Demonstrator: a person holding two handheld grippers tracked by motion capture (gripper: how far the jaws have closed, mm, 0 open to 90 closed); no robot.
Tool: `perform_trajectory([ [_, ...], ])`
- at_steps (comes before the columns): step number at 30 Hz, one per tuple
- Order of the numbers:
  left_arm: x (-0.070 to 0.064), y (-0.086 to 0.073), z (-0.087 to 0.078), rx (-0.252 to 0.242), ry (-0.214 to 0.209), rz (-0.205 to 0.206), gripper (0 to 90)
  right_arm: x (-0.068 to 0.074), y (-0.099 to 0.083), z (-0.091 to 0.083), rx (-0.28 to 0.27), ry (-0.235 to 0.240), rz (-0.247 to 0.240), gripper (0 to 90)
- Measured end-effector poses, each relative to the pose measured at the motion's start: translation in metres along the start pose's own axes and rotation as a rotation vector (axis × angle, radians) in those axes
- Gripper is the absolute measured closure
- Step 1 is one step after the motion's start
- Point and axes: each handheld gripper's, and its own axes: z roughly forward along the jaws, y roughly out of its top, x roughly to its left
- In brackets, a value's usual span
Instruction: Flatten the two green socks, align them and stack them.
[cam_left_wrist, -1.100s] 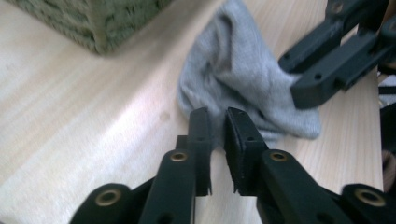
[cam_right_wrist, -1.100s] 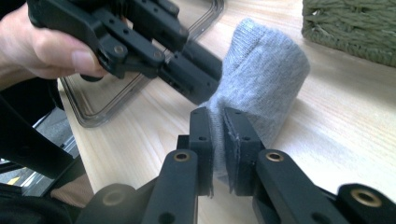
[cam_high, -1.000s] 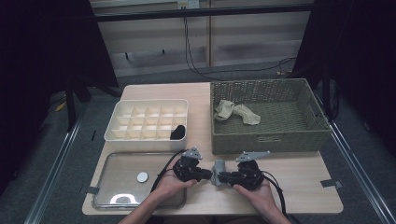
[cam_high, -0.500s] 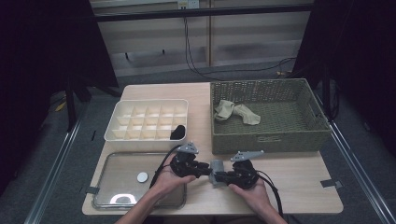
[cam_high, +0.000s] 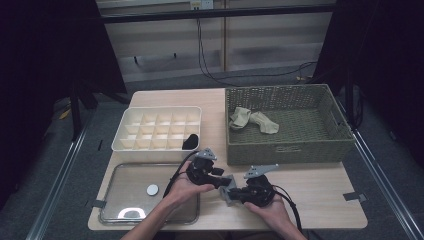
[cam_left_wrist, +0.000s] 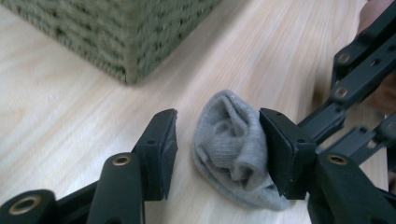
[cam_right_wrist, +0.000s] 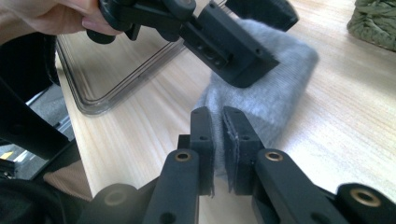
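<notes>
Left gripper (cam_left_wrist: 217, 140) now astride grey sock (cam_left_wrist: 233, 154)

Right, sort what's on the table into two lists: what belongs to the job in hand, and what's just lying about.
In the job:
- grey sock
- right gripper, shut on the sock's edge
- left gripper, open around the sock

Lying about:
- wicker basket with beige socks
- divided white tray holding a black item
- clear tray lid

A wicker basket (cam_high: 285, 150) holds 2 beige socks (cam_high: 252, 120).
</notes>
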Motion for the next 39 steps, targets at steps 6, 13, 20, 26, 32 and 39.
perform_trajectory([
  [6,0.002,-0.01,0.002,-0.017,-0.032,-0.029,47.6,0.002,-0.003,-0.002,0.002,-0.015,-0.014,83.1],
  [13,0.004,-0.014,0.003,0.001,-0.087,-0.057,52.5,0.004,-0.005,-0.002,-0.004,-0.019,-0.029,83.1],
  [20,0.002,-0.015,0.003,-0.002,-0.117,-0.066,62.9,0.004,-0.005,-0.002,-0.007,-0.017,-0.032,83.0],
  [26,-0.002,-0.013,0.002,-0.018,-0.098,-0.05,67.9,0.001,-0.006,-0.003,-0.02,0.004,-0.019,82.1],
  [32,-0.005,-0.009,-0.002,-0.029,-0.099,-0.041,68.1,-0.003,-0.005,-0.006,-0.021,0.035,-0.015,76.5],
  [39,-0.012,-0.002,-0.011,-0.047,-0.085,-0.017,68.2,-0.002,-0.004,-0.006,-0.024,0.018,-0.008,74.5],
])
